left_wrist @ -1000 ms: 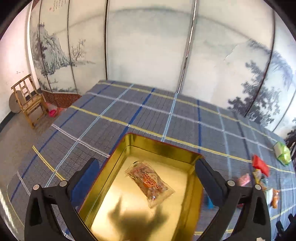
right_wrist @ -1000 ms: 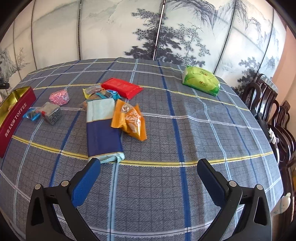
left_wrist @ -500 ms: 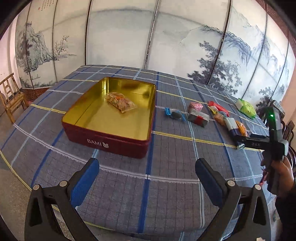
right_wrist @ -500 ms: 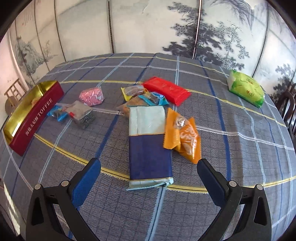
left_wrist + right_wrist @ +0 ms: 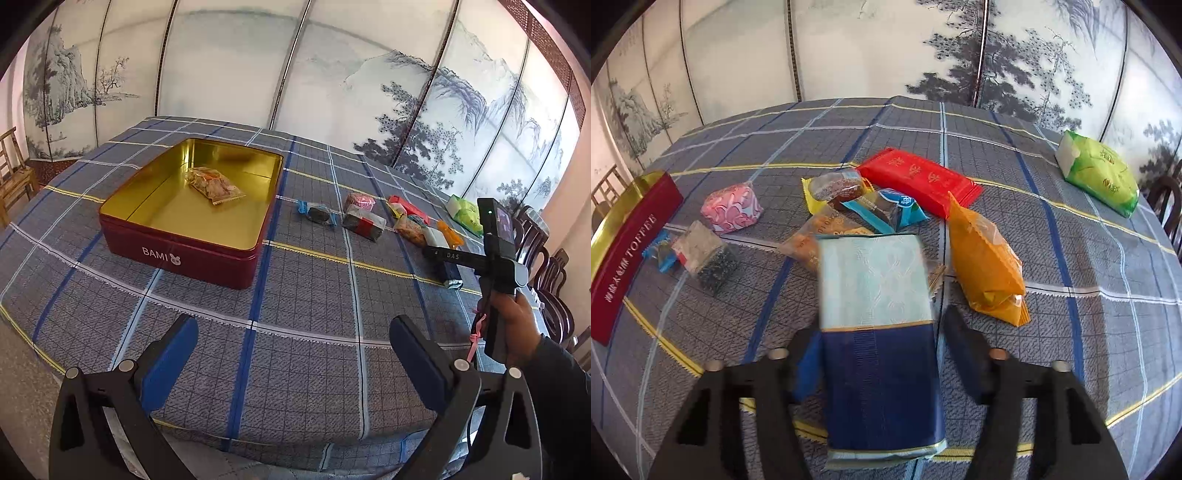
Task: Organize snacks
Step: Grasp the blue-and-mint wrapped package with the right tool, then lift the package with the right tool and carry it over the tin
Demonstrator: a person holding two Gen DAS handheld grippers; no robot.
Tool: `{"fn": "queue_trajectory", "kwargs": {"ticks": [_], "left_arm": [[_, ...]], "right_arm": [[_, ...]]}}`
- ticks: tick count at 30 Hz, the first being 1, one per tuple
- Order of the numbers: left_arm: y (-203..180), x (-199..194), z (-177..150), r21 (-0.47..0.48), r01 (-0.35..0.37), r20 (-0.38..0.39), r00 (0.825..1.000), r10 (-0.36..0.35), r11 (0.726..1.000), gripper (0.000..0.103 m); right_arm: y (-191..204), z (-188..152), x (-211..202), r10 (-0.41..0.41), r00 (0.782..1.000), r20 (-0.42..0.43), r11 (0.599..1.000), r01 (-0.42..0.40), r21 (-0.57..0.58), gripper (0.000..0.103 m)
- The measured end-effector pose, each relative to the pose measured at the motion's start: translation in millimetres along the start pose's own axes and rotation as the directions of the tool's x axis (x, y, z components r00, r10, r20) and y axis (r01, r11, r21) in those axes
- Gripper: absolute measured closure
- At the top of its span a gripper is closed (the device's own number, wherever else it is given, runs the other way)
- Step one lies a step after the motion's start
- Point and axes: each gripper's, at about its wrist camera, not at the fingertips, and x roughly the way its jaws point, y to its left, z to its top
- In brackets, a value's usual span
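A flat, glossy, pale-and-navy snack packet (image 5: 877, 332) lay on the plaid tablecloth (image 5: 1071, 332) beside the orange pouch (image 5: 984, 258), between the right gripper's (image 5: 879, 360) closing fingers; whether they touched it was unclear. The left gripper (image 5: 291, 354) hung wide apart, empty.

The right gripper (image 5: 877, 354) has come down over the long pale-and-navy-blue foil packet (image 5: 877, 325), its jaws narrowed from wide apart to flank the packet's navy half. The left gripper (image 5: 293, 356) has pulled back toward six o'clock; the gold-lined red tin (image 5: 177, 254) now sits farther off at eleven o'clock.
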Motion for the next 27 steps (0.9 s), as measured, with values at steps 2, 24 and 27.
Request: {"fn": "queue_trajectory", "kwargs": {"ticks": [2, 24, 27], "left_arm": [[0.2, -0.5, -0.4, -0.004, 0.003, 0.0, 1.0, -0.003, 1.0, 0.0], [5.1, -37.7, -11.3, 0.017, -0.138, 0.066, 0.988, 0.137, 0.99, 0.0], [11.7, -39.8, -14.6, 0.004, -0.162, 0.063, 0.985, 0.161, 0.987, 0.0]], "right_arm": [[-3.2, -3.5, -10.0, 0.024, 1.0, 0.014, 1.0, -0.024, 0.009, 0.052], [68.0, 76.9, -117.5, -0.078, 0.956, 0.284, 0.994, 0.096, -0.049, 0.052], [85.2, 84.1, -119.6, -0.063, 0.953, 0.296, 0.994, 0.087, -0.068, 0.052]]}}
